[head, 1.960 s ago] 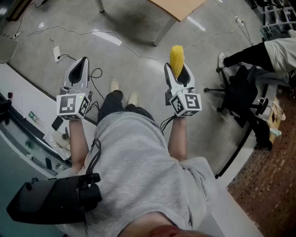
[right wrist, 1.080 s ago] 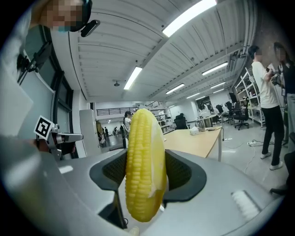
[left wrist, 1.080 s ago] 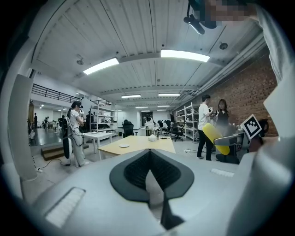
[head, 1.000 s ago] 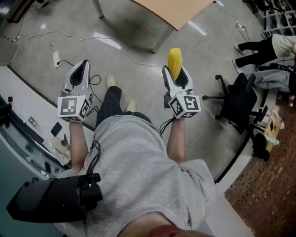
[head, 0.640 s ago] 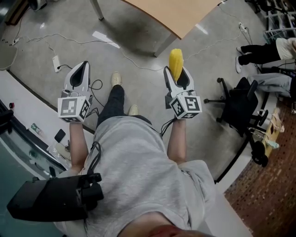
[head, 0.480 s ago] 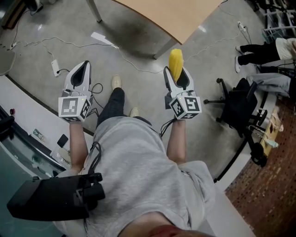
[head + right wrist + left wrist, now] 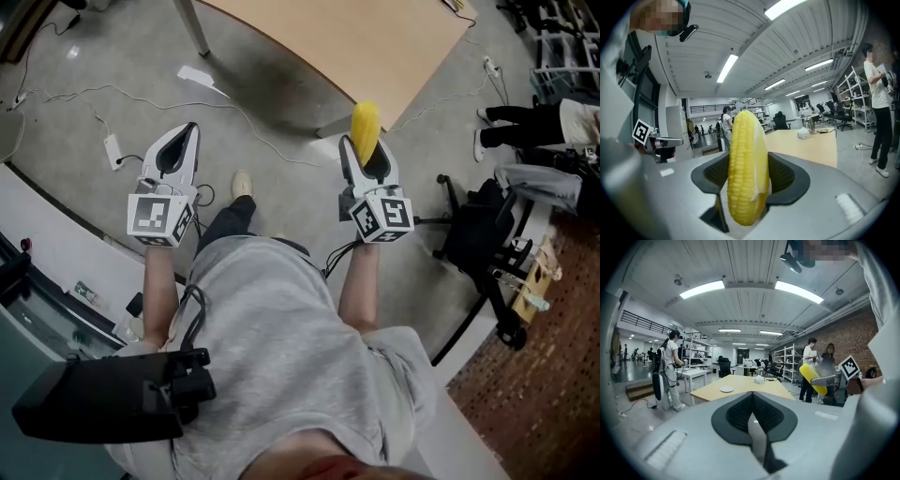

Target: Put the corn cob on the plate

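Small white plate (image 7: 726,389) far ahead on the wooden counter (image 7: 356,42), too small to tell what lies in it; little white box (image 7: 758,379) farther back on the same counter. Corn cob (image 7: 746,166) clamped in the right hand-held gripper (image 7: 362,150), jaws closed on its lower part from both sides; bright yellow, neat rows of kernels on its left face, a smoother pale strip on its right. Long axis in line with the jaws, pointing away from the person toward the counter's near edge; rounded tip well past the jaw tips; up in the air, well apart from the plate. Left hand-held gripper (image 7: 186,136) with jaws closed together, nothing between them.
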### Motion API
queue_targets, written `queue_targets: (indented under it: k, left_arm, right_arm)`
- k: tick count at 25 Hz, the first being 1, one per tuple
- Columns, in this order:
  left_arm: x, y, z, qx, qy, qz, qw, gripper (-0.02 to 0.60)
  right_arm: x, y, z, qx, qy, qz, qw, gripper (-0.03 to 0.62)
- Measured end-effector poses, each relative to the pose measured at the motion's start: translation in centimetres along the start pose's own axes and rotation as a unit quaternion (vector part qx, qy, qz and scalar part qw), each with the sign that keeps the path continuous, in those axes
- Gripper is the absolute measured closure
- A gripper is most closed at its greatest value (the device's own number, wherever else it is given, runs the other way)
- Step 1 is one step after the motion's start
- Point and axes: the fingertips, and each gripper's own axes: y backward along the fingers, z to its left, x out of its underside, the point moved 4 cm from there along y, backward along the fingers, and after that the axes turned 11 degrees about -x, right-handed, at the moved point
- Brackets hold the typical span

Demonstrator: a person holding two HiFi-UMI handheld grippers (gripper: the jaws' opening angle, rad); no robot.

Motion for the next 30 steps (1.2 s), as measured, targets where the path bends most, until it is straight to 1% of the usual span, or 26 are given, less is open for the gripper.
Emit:
queue_targets:
  k: [3, 7, 11, 15, 21, 30]
  left_arm:
    - [0.4, -1.2, 2.7, 0.000, 0.007, -0.003, 1.0000, 0.561]
    - [0.4, -2.0, 6.1, -0.015, 0.013, 0.001, 0.9998, 0.561]
    - [0.4, -2.6, 8.6, -0.029, 0.022, 0.002, 0.9994, 0.561]
    - [0.5, -3.2, 10.2, -0.041, 0.030, -0.005, 0.9987, 0.561]
    - [-0.2, -3.7, 12.0, -0.067, 0.035, -0.011, 0.9971, 0.561]
    - [-0.7, -7.8, 13.9, -0.099, 0.028, -0.015, 0.9946, 0.561]
  right_arm:
    - [-0.5, -3.2, 0.6, -0.006, 0.005, 0.003, 1.000, 0.349]
    - [-0.9, -6.6, 1.8, -0.015, 0.009, 0.007, 1.000, 0.349]
    - [-0.8, -9.1, 2.7, -0.026, 0.008, 0.013, 1.000, 0.349]
    - [-1.3, -11.4, 2.9, -0.040, 0.012, 0.022, 0.999, 0.349]
    - [-2.4, -14.6, 2.9, -0.062, 0.021, 0.021, 0.998, 0.349]
    - [-3.3, -20.7, -0.4, -0.092, 0.018, 0.019, 0.995, 0.349]
